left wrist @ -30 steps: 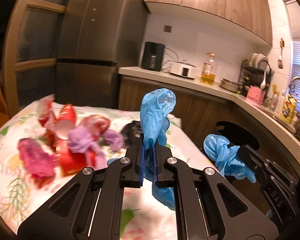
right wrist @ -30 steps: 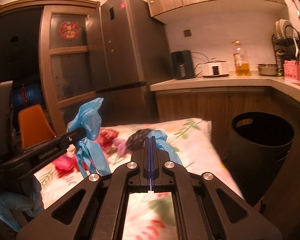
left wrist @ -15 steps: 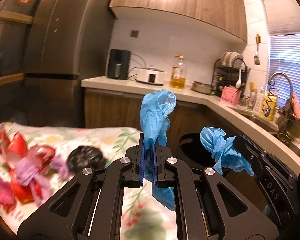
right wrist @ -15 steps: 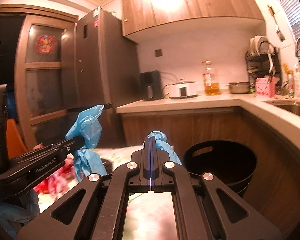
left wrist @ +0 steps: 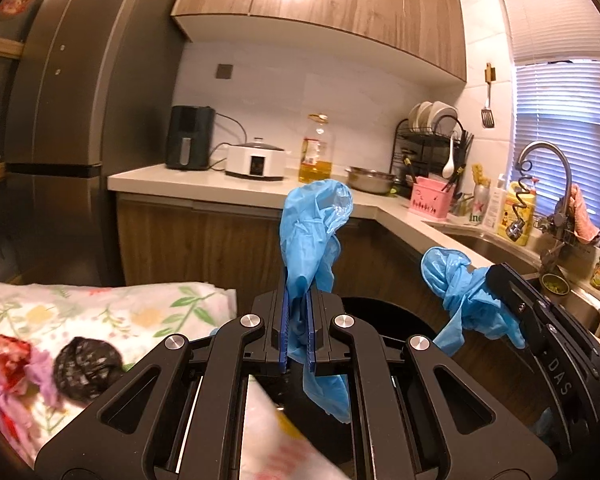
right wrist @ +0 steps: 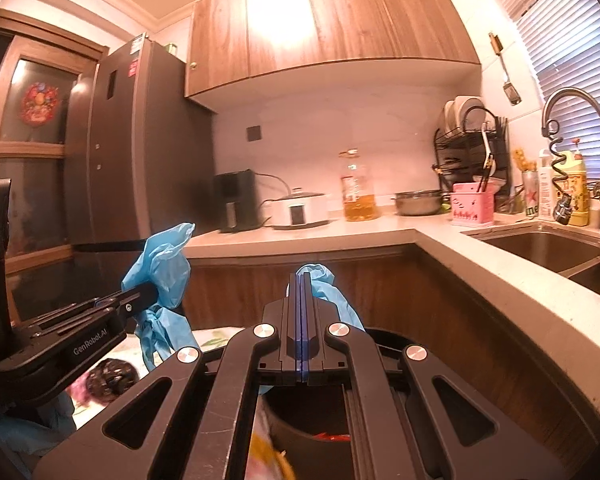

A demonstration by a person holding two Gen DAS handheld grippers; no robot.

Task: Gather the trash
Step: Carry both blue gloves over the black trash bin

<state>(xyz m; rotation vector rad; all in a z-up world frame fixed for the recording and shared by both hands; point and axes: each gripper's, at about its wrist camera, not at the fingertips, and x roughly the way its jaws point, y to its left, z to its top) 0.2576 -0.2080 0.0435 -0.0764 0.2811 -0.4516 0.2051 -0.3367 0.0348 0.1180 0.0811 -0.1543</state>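
My left gripper [left wrist: 296,300] is shut on a crumpled blue glove [left wrist: 312,232]; it also shows in the right wrist view [right wrist: 164,264]. My right gripper [right wrist: 302,280] is shut on a second blue glove [right wrist: 332,296], seen in the left wrist view [left wrist: 460,296] too. Both hang over the black trash bin [right wrist: 384,340], whose rim shows below the fingers [left wrist: 384,312]. Red trash lies inside the bin [right wrist: 332,436]. A black crumpled ball [left wrist: 84,364] and red and purple wrappers [left wrist: 4,372] lie on the floral tablecloth [left wrist: 120,312].
A kitchen counter [left wrist: 204,180] runs behind the bin with an air fryer [left wrist: 190,142], cooker [left wrist: 256,160] and oil bottle [left wrist: 316,152]. A sink [right wrist: 548,244] and faucet are at right. A tall fridge [left wrist: 80,120] stands at left.
Both grippers have swung right from over the table to over the black bin, still holding their gloves. The table trash has slid to the left edge of view.
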